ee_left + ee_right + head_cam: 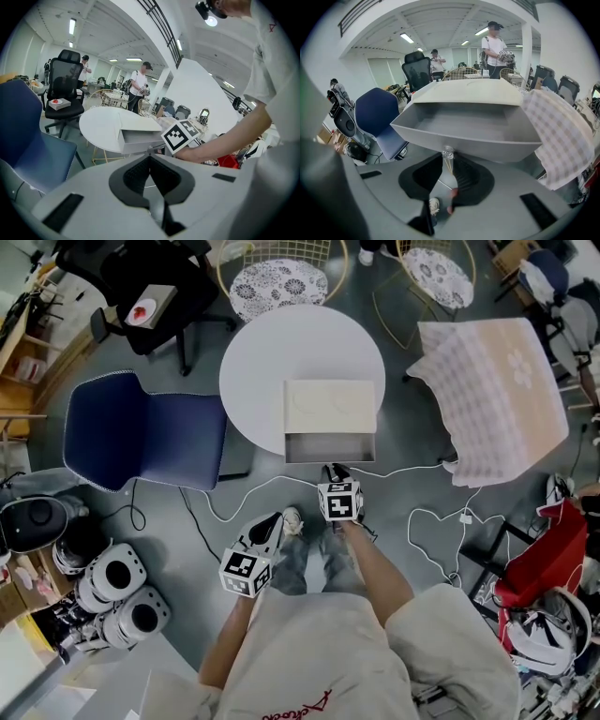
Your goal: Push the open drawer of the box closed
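Note:
A white box [330,407] stands on the near edge of a round white table [258,362]. Its grey drawer [330,446] is pulled out toward me and is empty inside [464,126]. A small clear knob [448,151] sits at the middle of the drawer's front. My right gripper [448,157] is level with the drawer front [333,470], its jaws drawn in on the knob. My left gripper [270,524] hangs low and to the left, away from the table, with its jaws together and nothing between them [150,157].
A blue chair [141,432] stands left of the table, and something under a checked cloth [497,395] stands to its right. White cables [422,521] lie across the floor by my feet. There are round white devices [117,582] at the lower left and a red seat [544,559] at the right. People stand far behind.

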`<action>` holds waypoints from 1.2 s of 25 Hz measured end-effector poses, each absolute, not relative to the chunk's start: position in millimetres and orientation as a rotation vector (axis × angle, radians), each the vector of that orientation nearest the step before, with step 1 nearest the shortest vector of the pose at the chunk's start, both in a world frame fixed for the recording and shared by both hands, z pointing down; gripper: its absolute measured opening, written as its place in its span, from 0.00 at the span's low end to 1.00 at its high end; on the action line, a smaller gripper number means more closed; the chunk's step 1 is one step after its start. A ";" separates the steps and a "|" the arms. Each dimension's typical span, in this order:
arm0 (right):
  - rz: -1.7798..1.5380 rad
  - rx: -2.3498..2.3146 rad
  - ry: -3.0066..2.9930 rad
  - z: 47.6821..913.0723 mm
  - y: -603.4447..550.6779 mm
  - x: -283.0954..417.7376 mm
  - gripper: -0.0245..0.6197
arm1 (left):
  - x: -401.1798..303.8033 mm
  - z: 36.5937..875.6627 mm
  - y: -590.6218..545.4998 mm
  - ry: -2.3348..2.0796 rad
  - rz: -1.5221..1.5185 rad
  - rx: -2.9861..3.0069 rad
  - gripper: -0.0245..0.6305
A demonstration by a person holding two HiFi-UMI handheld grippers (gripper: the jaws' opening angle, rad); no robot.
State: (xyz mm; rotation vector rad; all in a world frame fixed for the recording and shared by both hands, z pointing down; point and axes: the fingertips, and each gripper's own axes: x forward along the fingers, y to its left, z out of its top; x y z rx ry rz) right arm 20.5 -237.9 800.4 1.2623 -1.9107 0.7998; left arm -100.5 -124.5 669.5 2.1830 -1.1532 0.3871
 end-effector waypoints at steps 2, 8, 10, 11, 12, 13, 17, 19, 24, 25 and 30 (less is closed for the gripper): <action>0.791 1.260 -1.915 800.7 -243.5 20.2 0.16 | -100.2 670.2 -125.1 -1.155 0.384 2.181 0.06; 0.780 1.255 -1.922 800.3 -260.4 18.7 0.16 | -101.7 672.2 -125.4 -1.164 0.385 2.168 0.06; 0.773 1.250 -1.928 798.4 -267.3 17.8 0.16 | -102.1 672.0 -125.4 -1.167 0.387 2.164 0.06; 0.772 1.248 -1.928 797.8 -270.3 17.9 0.16 | -102.1 671.7 -125.4 -1.168 0.389 2.161 0.06; 0.774 1.248 -1.924 798.1 -273.4 18.6 0.16 | -102.3 671.6 -125.5 -1.170 0.390 2.159 0.06; 0.775 1.251 -1.921 798.9 -276.9 18.9 0.16 | -102.9 671.6 -125.8 -1.172 0.390 2.157 0.06; 0.770 1.254 -1.922 799.2 -290.9 17.3 0.16 | -106.6 671.3 -126.4 -1.180 0.390 2.152 0.06; 0.772 1.254 -1.925 797.3 -298.6 16.3 0.16 | -108.4 670.6 -127.3 -1.185 0.392 2.149 0.06; 0.763 1.267 -1.925 797.6 -315.0 16.5 0.16 | -110.6 671.5 -128.1 -1.190 0.392 2.143 0.06; 0.765 1.272 -1.922 797.4 -316.6 16.9 0.16 | -110.7 671.3 -128.6 -1.191 0.392 2.143 0.06; 0.765 1.274 -1.936 798.6 -318.1 15.8 0.16 | -110.6 671.3 -130.8 -1.195 0.392 2.144 0.06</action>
